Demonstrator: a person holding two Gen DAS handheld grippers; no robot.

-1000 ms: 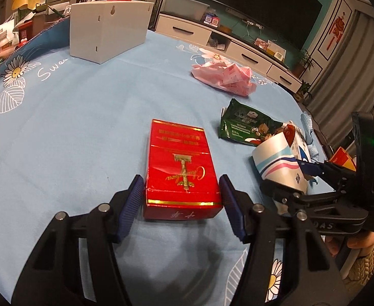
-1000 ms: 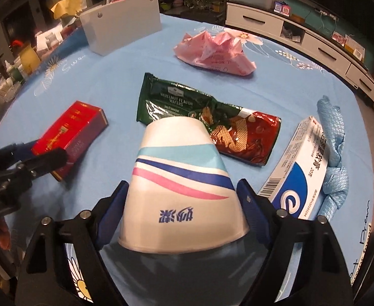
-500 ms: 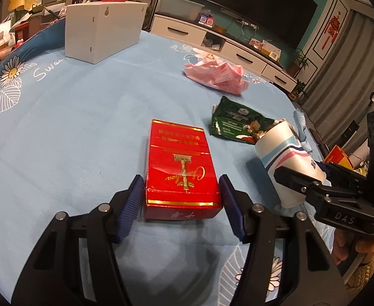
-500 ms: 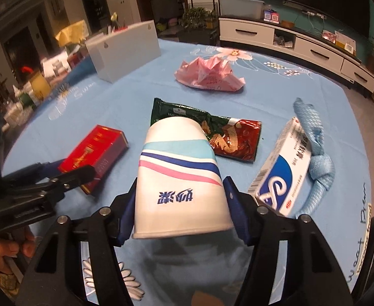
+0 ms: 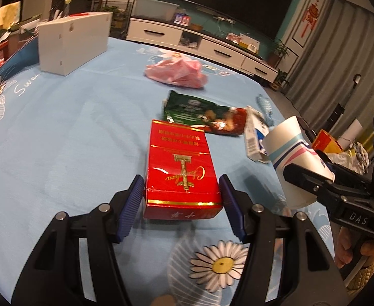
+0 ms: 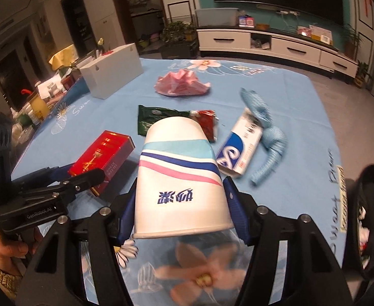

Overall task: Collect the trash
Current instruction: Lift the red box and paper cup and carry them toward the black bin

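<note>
A red carton (image 5: 182, 168) sits lengthwise between the blue pads of my left gripper (image 5: 182, 204), which is shut on its near end and holds it just over the blue tablecloth (image 5: 59, 132). My right gripper (image 6: 180, 214) is shut on a white paper cup (image 6: 179, 178) with blue and pink stripes. The cup is tipped with its rim toward the camera and held clear of the table. In the left wrist view the cup (image 5: 294, 163) and right gripper (image 5: 309, 176) hang at the right. The right wrist view shows the carton (image 6: 102, 158) and left gripper (image 6: 85, 176) at the left.
On the cloth lie a green snack wrapper (image 5: 197, 112), a crumpled pink wrapper (image 5: 179, 74), a white and blue toothpaste box (image 6: 240, 148) and a blue net cloth (image 6: 268, 137). A white box (image 5: 69, 43) stands at the far left. A dark round bin (image 6: 373, 219) is at the right edge.
The right jaws have closed onto the cup and raised it off the table. The left gripper has drawn back toward the near edge with the red carton in it.
</note>
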